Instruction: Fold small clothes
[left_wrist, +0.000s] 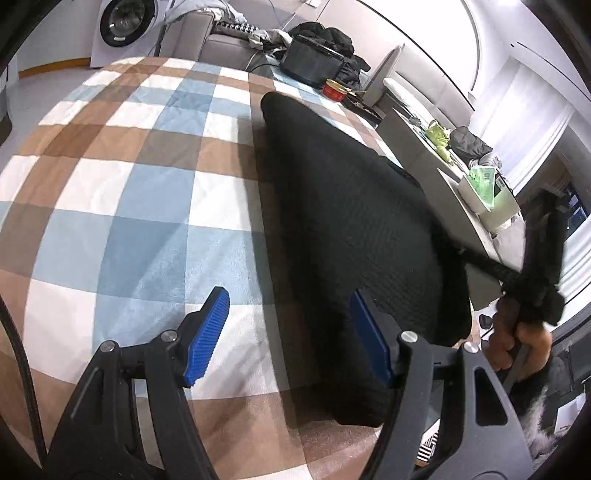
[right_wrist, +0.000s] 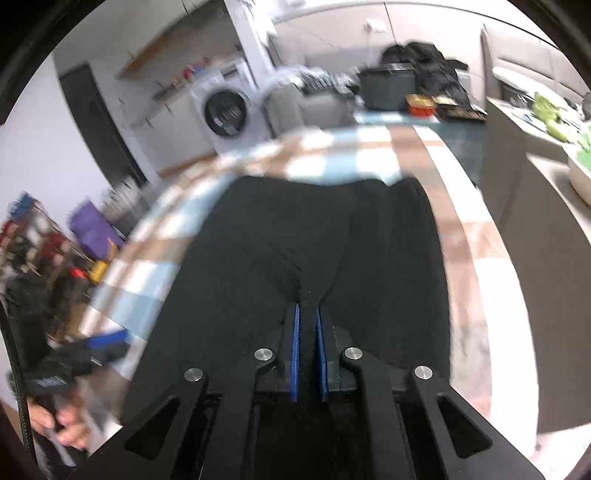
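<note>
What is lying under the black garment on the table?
The black garment lies on the checked cloth, which shows all round it. Whatever else sits beneath it is covered. The right gripper pinches its near edge.

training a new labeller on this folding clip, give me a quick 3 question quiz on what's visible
1. True or false: the left gripper is clamped on the black knitted garment.
2. Which gripper pinches the garment's edge? A) left B) right C) neither
3. Fill in: the garment lies on a ___ cloth of blue, brown and white squares.

Key:
1. False. Its blue ribbed pads stand apart, nothing between them.
2. B. The right gripper is closed on bunched black fabric.
3. Checked.
</note>
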